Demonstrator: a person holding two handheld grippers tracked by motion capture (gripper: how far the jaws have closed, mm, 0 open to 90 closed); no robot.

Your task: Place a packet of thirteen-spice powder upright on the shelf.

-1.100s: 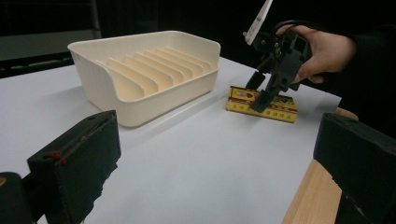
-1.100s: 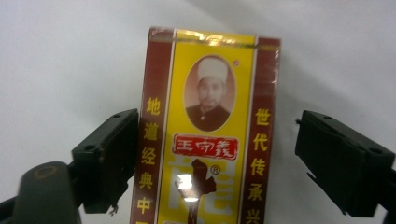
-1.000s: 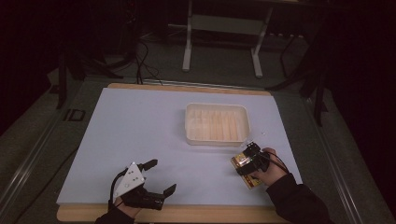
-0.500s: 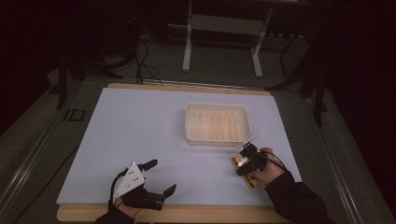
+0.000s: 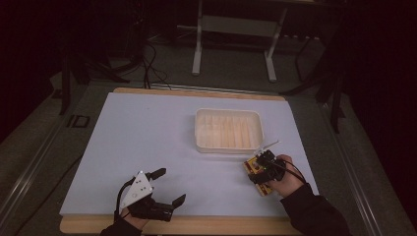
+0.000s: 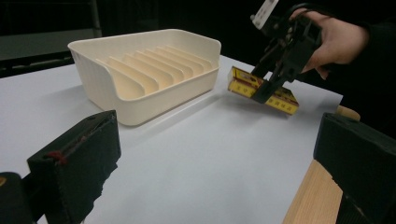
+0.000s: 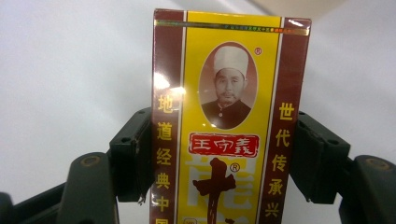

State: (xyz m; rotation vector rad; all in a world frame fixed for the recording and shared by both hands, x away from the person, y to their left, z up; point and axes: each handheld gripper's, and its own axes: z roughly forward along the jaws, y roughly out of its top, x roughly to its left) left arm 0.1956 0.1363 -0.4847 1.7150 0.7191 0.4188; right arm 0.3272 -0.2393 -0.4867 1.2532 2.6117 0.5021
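In the high view the right gripper sits near the table's right front part, pinching a yellow and maroon box that lies just in front of the cream tray's right front corner; its jaws have just been closing with the box between them; the left gripper rests at the front edge with its jaws spread and nothing between them; in the left gripper view the two black pads stand wide apart in the foreground, the ribbed tray stands beyond them, and to its right the right gripper clamps the box, which tilts with one end raised off the white surface; in the right gripper view the box stands between both pads, which press on its maroon side strips.
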